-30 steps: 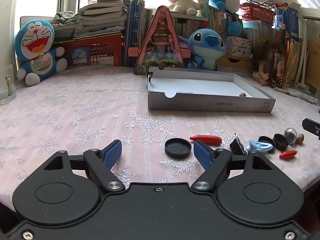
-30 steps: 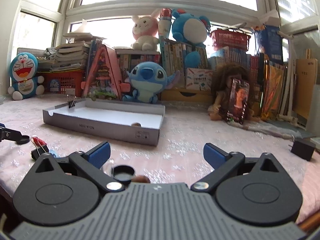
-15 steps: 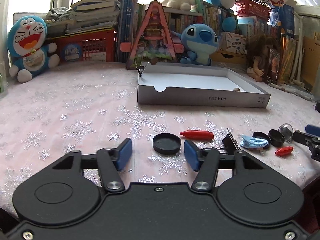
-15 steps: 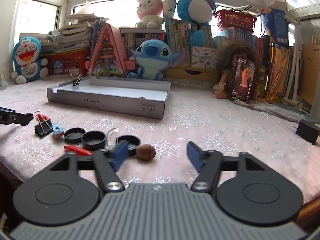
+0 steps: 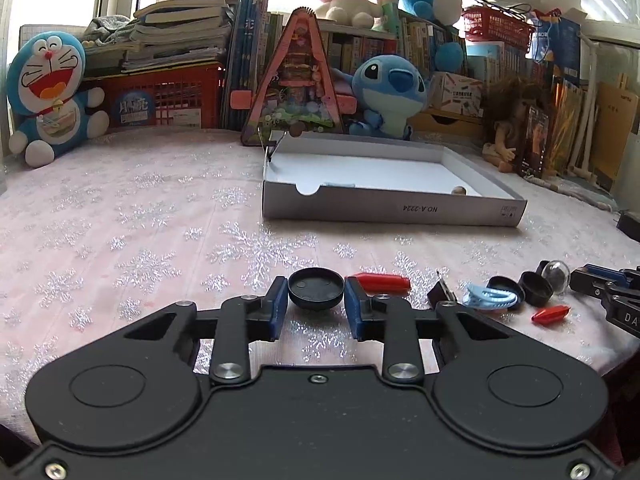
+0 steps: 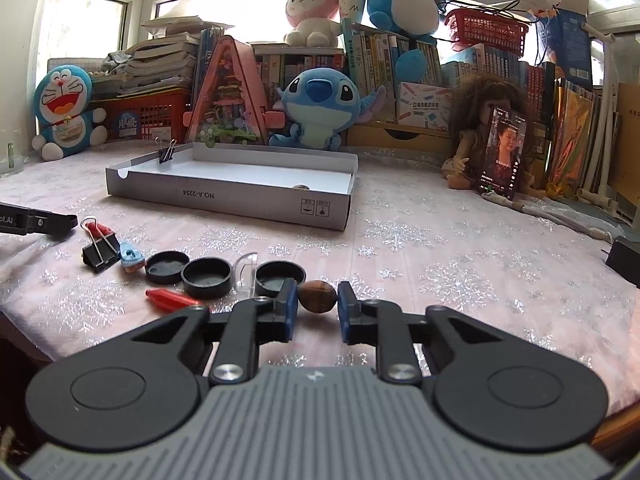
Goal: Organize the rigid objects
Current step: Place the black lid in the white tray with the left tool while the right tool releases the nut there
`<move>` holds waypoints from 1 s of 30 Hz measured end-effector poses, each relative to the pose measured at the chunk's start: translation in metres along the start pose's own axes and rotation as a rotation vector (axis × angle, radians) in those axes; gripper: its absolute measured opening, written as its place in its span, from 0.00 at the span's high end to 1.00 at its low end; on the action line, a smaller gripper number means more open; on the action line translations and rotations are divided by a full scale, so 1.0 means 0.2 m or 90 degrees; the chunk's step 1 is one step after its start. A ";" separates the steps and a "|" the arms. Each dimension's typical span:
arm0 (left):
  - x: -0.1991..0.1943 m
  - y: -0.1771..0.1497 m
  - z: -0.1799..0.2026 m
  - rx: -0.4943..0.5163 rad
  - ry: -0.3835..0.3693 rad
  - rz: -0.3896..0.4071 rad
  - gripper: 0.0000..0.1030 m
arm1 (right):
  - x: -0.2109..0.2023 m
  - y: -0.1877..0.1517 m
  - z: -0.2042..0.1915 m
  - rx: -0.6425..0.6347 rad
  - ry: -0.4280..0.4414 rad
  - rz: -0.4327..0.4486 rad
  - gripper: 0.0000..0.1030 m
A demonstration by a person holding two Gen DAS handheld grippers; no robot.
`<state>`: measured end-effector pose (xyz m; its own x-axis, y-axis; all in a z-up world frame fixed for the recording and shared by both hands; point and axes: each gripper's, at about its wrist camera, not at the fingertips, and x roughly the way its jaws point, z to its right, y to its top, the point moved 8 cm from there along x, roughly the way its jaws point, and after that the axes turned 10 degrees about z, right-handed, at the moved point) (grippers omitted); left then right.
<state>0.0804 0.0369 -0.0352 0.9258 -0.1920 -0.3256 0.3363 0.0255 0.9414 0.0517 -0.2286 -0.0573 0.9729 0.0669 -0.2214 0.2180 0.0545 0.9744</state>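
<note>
In the left wrist view my left gripper (image 5: pixel 316 302) has its jaws closing tight on a black round cap (image 5: pixel 316 289), blue pads touching both sides. In the right wrist view my right gripper (image 6: pixel 318 306) is closing the same way on a brown nut (image 6: pixel 317 297), which sits pinched between the pads. Between the two grippers lie a red torpedo-shaped piece (image 5: pixel 382 281), a black binder clip (image 6: pixel 100 254), a blue hair clip (image 5: pixel 490 297), three more black caps (image 6: pixel 206 276) and a clear dome (image 5: pixel 558 276). Beyond them stands a shallow white box (image 5: pixel 394 210).
The box holds a small brown nut (image 5: pixel 459 190) and has a binder clip (image 6: pixel 166 152) on its wall. Plush toys (image 5: pixel 390 88), books, a red basket and a doll (image 6: pixel 476 140) line the back. A black adapter (image 6: pixel 624 256) lies far right. The table's front edge is close.
Both grippers went from wide open to shut. The left closed on the black cap; the right tipped down toward the brown nut and closed on it.
</note>
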 end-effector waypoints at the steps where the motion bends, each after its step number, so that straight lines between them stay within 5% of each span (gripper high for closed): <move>1: 0.00 0.01 0.00 -0.001 0.002 0.002 0.73 | 0.00 0.01 0.01 0.005 -0.002 0.001 0.75; 16: 0.06 0.22 0.00 -0.011 -0.012 0.020 0.73 | 0.12 0.12 0.10 0.048 -0.043 -0.034 0.75; 30: 0.30 0.45 0.01 -0.027 -0.023 0.015 0.73 | 0.36 0.33 0.16 0.091 -0.014 -0.050 0.75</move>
<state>0.1655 0.0253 0.0293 0.9267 -0.2265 -0.2998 0.3228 0.0718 0.9437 0.1395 -0.2512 -0.0078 0.9536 0.0467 -0.2974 0.3004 -0.0836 0.9501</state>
